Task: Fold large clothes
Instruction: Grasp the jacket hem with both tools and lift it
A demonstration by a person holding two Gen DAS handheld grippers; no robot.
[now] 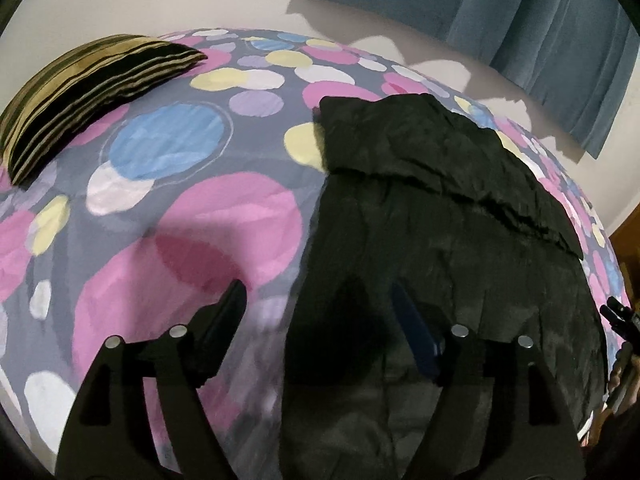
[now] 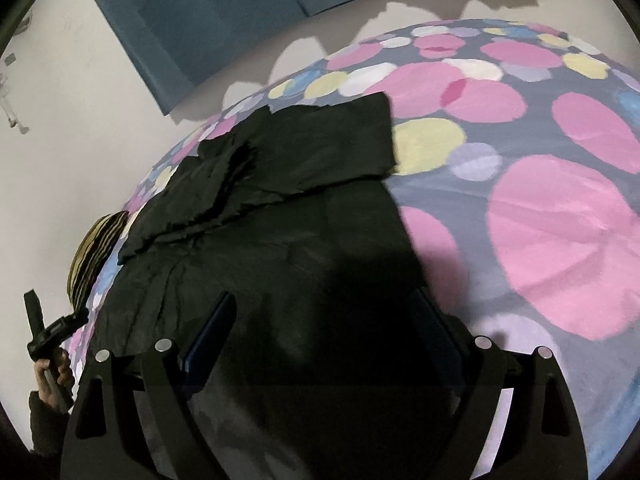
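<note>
Both tongs, left [image 1: 316, 312] and right [image 2: 324, 316], hover open and empty above a crumpled black garment [image 1: 440, 240], partly folded on the spotted bedspread [image 1: 180, 220]; next, probably grasp an edge.

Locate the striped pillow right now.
The striped pillow lies at the upper left of the left wrist view, on the spotted bedspread, left of the black garment. In the right wrist view it peeks out at the left edge.

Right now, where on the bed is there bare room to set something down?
Free: bedspread between striped pillow and black garment; more on the garment's other side, seen from the right wrist. Crowded: the garment's strip beside the wall.
</note>
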